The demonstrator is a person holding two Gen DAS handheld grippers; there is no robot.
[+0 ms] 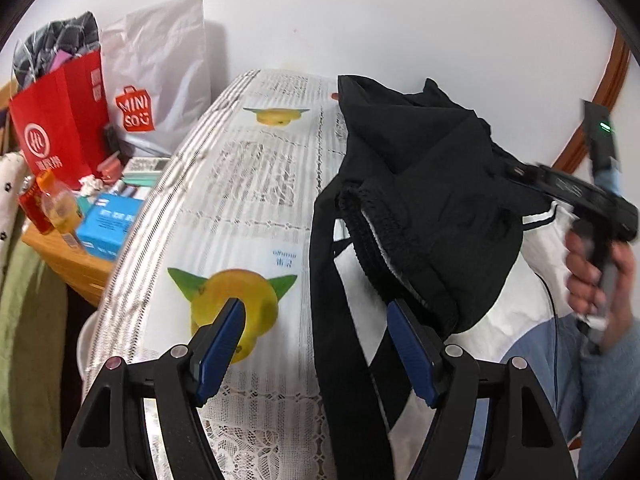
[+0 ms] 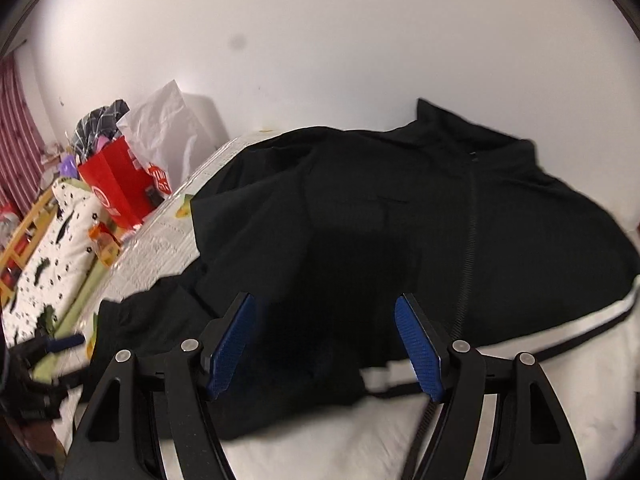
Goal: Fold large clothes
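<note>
A large black zip-front jacket [image 2: 400, 208] lies crumpled on a table covered with a white lace cloth [image 1: 256, 208]. Both hand-held grippers hover above it, jaws parted and empty — the left gripper [image 1: 316, 344] over a trailing sleeve, the right gripper [image 2: 324, 344] over the jacket's body.

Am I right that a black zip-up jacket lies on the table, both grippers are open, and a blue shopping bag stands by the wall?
Not quite: the shopping bag by the wall is red, as the left wrist view shows. The black jacket does lie on the table, and both grippers are open.
</note>
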